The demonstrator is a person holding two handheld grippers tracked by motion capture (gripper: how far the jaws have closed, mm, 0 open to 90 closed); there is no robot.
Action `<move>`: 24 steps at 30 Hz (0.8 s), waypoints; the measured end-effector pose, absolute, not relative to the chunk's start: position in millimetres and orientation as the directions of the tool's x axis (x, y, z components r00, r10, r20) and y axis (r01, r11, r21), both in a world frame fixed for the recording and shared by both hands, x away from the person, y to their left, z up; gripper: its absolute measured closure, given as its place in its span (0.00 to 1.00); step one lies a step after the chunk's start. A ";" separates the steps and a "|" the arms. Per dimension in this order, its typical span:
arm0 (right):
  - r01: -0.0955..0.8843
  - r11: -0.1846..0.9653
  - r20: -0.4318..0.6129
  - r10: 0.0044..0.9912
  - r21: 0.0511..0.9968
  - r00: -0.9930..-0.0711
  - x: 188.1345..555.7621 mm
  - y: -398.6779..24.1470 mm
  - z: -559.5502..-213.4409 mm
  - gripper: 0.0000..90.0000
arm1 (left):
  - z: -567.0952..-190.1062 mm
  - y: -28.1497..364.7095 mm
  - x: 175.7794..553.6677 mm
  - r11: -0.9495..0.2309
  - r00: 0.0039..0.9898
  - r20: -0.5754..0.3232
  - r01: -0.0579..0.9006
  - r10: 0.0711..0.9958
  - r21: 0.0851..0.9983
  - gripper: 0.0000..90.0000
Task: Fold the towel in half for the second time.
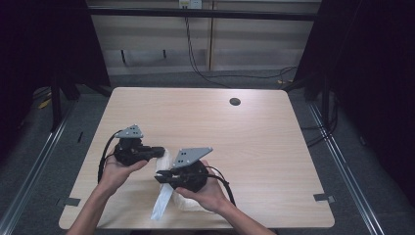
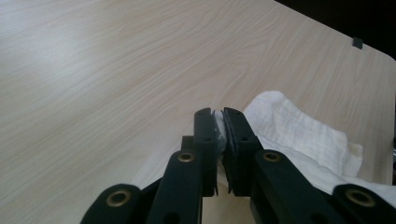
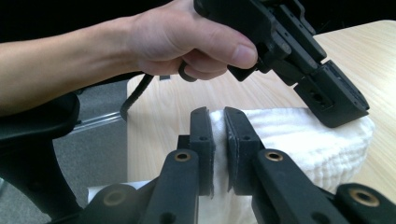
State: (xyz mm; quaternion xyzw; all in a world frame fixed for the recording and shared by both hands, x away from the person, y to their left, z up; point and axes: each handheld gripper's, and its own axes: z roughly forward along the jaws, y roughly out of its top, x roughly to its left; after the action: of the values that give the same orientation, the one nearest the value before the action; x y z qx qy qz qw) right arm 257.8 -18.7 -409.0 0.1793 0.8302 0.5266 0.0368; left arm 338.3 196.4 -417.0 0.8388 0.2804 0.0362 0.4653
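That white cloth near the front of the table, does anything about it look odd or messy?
The white cloth is rumpled, one end hanging past the table edge. Nothing is spilled or damaged.

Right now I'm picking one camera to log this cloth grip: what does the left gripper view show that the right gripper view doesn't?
The left gripper view alone shows a thin edge of the white cloth nipped at the left gripper's jaw tips, over open table. The right gripper view alone shows the person's left hand holding that gripper above the cloth. Both share black jaws shut on the same cloth.
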 end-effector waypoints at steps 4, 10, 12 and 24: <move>0.259 0.392 0.116 0.351 0.883 -0.929 254.1 -27.3 -406.6 0.92 | -416.9 180.1 337.9 -0.433 0.855 -0.193 0.423 0.481 0.796 0.94; 0.272 0.409 0.110 0.377 0.871 -0.920 246.2 -43.8 -411.2 0.92 | -424.3 148.7 337.9 -0.499 0.877 -0.175 0.407 0.447 0.765 0.94; 0.280 0.409 0.112 0.389 0.868 -0.914 246.2 -50.7 -413.7 0.92 | -426.1 140.9 339.1 -0.507 0.877 -0.175 0.409 0.447 0.759 0.94; 0.342 0.428 0.134 0.444 0.837 -0.886 239.8 -79.6 -438.4 0.91 | -441.0 110.3 342.0 -0.516 0.882 -0.197 0.418 0.429 0.748 0.94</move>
State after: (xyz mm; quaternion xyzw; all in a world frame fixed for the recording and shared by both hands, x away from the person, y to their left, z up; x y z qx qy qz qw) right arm 239.8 -79.6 -438.4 0.2331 0.8433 0.4813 0.0534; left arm 342.0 110.3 -441.0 0.8705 0.2431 0.0063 0.4279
